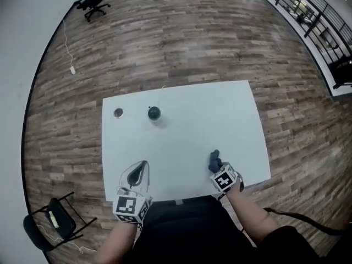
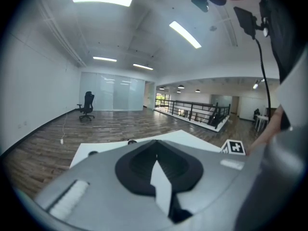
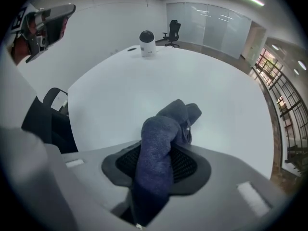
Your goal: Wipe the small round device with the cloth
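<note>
The small round device [image 1: 154, 113], dark-topped on a white body, stands upright at the far left of the white table [image 1: 220, 114]; the right gripper view shows the device [image 3: 147, 42] far off across the table. My right gripper [image 1: 214, 161] is near the front right edge, pointing steeply down, shut on a dark blue cloth [image 1: 214, 158]. The cloth [image 3: 168, 124] bulges out between the jaws and its free end rests on the tabletop. My left gripper [image 1: 138, 172] hovers at the front left, jaws meeting at the tip, nothing in them.
A small grey disc [image 1: 118, 113] lies left of the device. A folding chair [image 1: 52, 221] stands by the table's front left corner. An office chair [image 1: 92, 1] and a floor cable [image 1: 72, 69] are far off. A railing [image 1: 319, 15] runs at the far right.
</note>
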Available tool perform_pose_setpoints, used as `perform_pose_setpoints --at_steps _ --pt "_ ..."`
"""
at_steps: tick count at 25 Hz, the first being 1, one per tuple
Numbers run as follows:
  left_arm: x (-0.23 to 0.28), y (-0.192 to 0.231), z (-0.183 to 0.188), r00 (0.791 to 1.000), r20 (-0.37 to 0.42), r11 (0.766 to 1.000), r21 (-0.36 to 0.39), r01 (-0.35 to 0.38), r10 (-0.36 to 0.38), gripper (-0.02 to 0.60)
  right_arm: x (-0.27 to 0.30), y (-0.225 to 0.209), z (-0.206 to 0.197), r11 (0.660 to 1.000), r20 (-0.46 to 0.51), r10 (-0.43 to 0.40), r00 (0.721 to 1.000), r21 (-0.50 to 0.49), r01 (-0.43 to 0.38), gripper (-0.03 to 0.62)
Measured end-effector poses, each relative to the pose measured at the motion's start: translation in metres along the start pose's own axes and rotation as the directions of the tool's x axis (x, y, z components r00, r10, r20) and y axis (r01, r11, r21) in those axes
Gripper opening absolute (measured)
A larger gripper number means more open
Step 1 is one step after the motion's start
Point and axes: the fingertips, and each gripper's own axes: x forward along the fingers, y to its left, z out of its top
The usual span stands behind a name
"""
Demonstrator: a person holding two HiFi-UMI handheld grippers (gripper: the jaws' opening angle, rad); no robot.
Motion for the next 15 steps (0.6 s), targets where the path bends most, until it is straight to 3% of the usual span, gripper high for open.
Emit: perform_pose_setpoints --at_steps 4,6,8,10,12,13,14,15 --pt "0.009 0.003 0.007 0.997 0.023 0.997 -0.004 -0.078 0.078 0.006 0.002 0.009 0.001 0.997 -0.009 0.049 0.999 -0.066 -0.050 0.183" --pt "0.015 0.002 0.016 0.993 0.048 0.994 0.000 -0.109 0.109 0.006 -0.006 0.012 0.006 0.994 -0.012 0.057 0.998 -0.094 -0.058 0.339" --pt "0.020 0.001 0.026 0.989 0.073 0.991 0.014 -0.131 0.129 0.006 -0.022 0.009 0.017 0.995 0.048 0.033 0.998 -0.098 -0.028 0.356" --pt "0.024 0.000 0.033 0.987 0.093 0.990 0.034 -0.134 0.130 0.006 -0.045 0.004 0.040 0.996 0.185 0.012 0.983 -0.084 0.004 0.356" --pt "0.027 0.002 0.041 0.985 0.112 0.990 0.040 -0.134 0.129 0.006 -0.073 -0.002 0.078 0.999 0.374 0.008 0.927 -0.035 0.006 0.356" --pt "0.028 0.003 0.046 0.984 0.121 0.990 0.037 -0.135 0.130 0.006 -0.091 -0.007 0.101 1.000 0.478 0.006 0.879 -0.001 -0.006 0.356" --pt "0.029 0.006 0.051 0.982 0.132 0.990 0.030 -0.138 0.133 0.006 -0.111 -0.012 0.126 0.999 0.584 0.000 0.812 0.032 -0.024 0.355" --pt "0.030 0.008 0.056 0.980 0.144 0.990 0.017 -0.142 0.138 0.006 -0.133 -0.017 0.150 0.997 0.687 -0.010 0.726 0.061 -0.044 0.354"
